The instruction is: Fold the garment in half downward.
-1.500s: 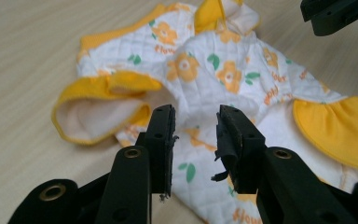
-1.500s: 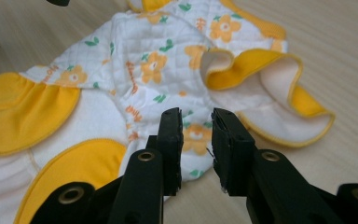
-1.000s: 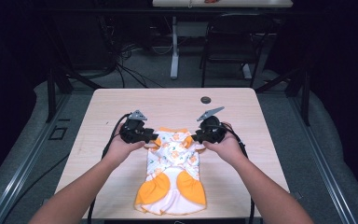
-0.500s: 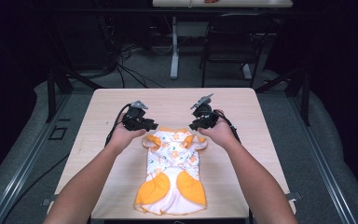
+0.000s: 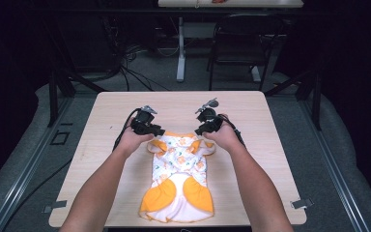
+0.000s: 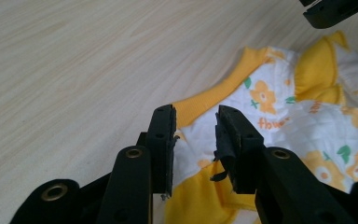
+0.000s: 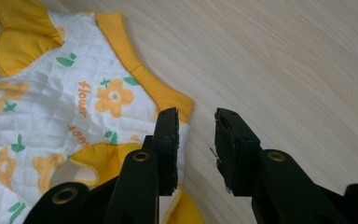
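reaching in from the bottom edge of the high view, two bare forearms run up the frame to a pale wooden desk (image 5: 101,145). nearest that edge, at lower centre, lies the orange hem of a small quilted baby garment (image 5: 179,179), white with orange flowers and green leaves; it is spread flat along the desk's middle line, its orange-trimmed neck end pointing toward the upper part of the frame.

just above the garment's upper corners sit the two tools. the left gripper (image 5: 155,130) is left of centre, at the garment's upper left corner; the right gripper (image 5: 200,129) is right of centre, at the upper right corner. a black cable loops from the left one down along the wrist.

in the left gripper view its jaws stand parted with clear space between them, nothing pinched; the orange ribbed trim and white fabric lie beneath and past the tips, and the other tool's black tip pokes in at the upper right corner. in the right gripper view the jaws are likewise apart and empty, the left jaw over the garment's edge, the right jaw over bare wood.

beyond the desk, at the top of the high view, a dark chair (image 5: 236,48) and tangled floor cables (image 5: 125,67) sit in shadow.
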{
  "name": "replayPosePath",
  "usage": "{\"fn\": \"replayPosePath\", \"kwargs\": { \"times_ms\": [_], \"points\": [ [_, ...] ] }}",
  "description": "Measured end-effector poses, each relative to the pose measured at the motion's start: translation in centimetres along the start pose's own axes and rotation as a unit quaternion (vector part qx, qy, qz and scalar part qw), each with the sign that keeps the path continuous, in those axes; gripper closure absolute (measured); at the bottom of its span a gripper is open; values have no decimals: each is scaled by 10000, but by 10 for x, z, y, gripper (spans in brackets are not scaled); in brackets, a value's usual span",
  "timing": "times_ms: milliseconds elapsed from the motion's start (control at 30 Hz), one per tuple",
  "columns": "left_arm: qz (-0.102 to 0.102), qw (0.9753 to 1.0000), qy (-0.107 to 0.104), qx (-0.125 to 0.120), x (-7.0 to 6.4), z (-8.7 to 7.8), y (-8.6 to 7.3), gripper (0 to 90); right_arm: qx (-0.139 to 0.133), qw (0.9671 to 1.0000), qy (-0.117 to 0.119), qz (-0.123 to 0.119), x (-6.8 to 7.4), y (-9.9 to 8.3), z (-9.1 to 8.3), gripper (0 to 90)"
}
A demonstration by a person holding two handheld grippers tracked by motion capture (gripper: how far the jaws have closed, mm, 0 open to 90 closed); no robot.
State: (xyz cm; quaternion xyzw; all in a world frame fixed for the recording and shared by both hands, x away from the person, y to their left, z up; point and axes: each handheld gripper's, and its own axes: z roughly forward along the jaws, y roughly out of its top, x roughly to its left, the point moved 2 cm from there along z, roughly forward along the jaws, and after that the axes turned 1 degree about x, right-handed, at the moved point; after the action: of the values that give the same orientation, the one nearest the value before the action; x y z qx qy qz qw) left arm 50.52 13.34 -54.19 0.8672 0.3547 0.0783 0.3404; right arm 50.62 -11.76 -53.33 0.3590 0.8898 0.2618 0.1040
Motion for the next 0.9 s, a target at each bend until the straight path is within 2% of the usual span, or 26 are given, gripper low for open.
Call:
{"fn": "replayPosePath", "kwargs": {
  "times_ms": [133, 167, 233, 367, 400, 533, 833, 867, 900],
  "points": [
    [-4, 9999, 19, 122, 1, 9, -4, 664, 63, 10000, 17, 0, 3, -2, 7, 677],
    [13, 9999, 20, 129, 0, 11, -5, 664, 86, 9999, 17, -61, 5, -3, 11, 677],
    [-1, 9999, 51, 118, 0, 12, -5, 664, 61, 10000, 21, -35, 7, -3, 13, 676],
    [58, 9999, 60, 132, -1, 16, -6, 637, 234, 9997, -24, -30, 5, -9, 22, 657],
    [46, 9999, 55, 133, -2, 16, -7, 634, 157, 9999, 3, 33, 5, -10, 24, 652],
    [13, 9999, 104, 120, 0, 21, -13, 616, 137, 9997, 55, 172, 4, -14, 27, 635],
    [-10, 9997, 148, 211, 0, 27, -20, 589, 264, 9994, 146, 182, 4, -17, 34, 587],
    [-3, 9996, 158, 233, 0, 27, -20, 589, 180, 9993, 168, 280, 5, -18, 37, 576],
    [-6, 9996, 138, 233, -1, 28, -21, 589, 339, 9991, 197, 165, 3, -18, 35, 570]
  ]
}}
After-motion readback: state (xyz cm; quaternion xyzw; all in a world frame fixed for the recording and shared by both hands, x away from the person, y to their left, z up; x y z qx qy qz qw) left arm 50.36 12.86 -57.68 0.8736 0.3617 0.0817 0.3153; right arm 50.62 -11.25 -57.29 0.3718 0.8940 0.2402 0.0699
